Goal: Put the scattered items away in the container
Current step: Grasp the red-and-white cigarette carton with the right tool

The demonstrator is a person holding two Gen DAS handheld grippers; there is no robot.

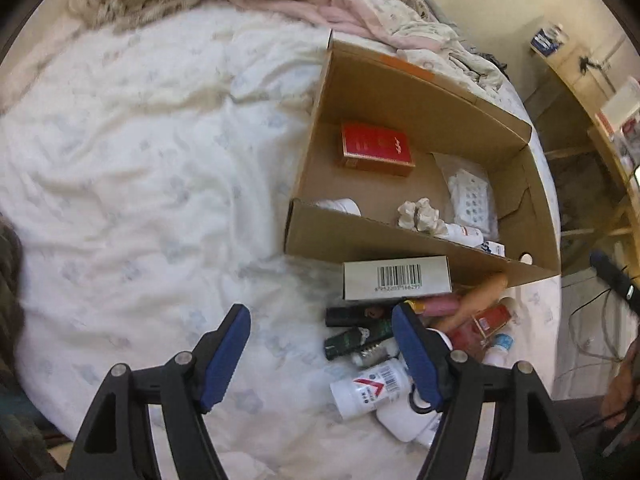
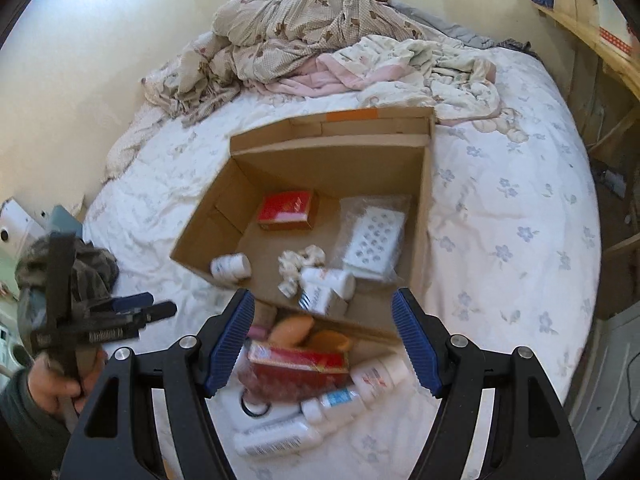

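An open cardboard box (image 1: pixel 404 92) (image 2: pixel 426 184) lies on the bed. It holds a red pack (image 1: pixel 376 150) (image 2: pixel 286 210), a bagged white tray (image 2: pixel 374 238), crumpled tissue (image 1: pixel 420 216) and small white bottles (image 2: pixel 232 268). A heap of scattered items lies before its near wall: a grey barcode box (image 1: pixel 396 278), dark tubes (image 1: pixel 356 336), white bottles (image 1: pixel 370 388) (image 2: pixel 376 376), a red box (image 2: pixel 298 362). My left gripper (image 1: pixel 322 354) is open and empty, left of the heap. My right gripper (image 2: pixel 324 346) is open and empty, above the heap.
Crumpled blankets (image 2: pixel 320 48) lie at the bed's far end. A wooden shelf (image 1: pixel 592 128) stands right of the bed. The left gripper (image 2: pixel 132 312) shows in the right wrist view, left of the box.
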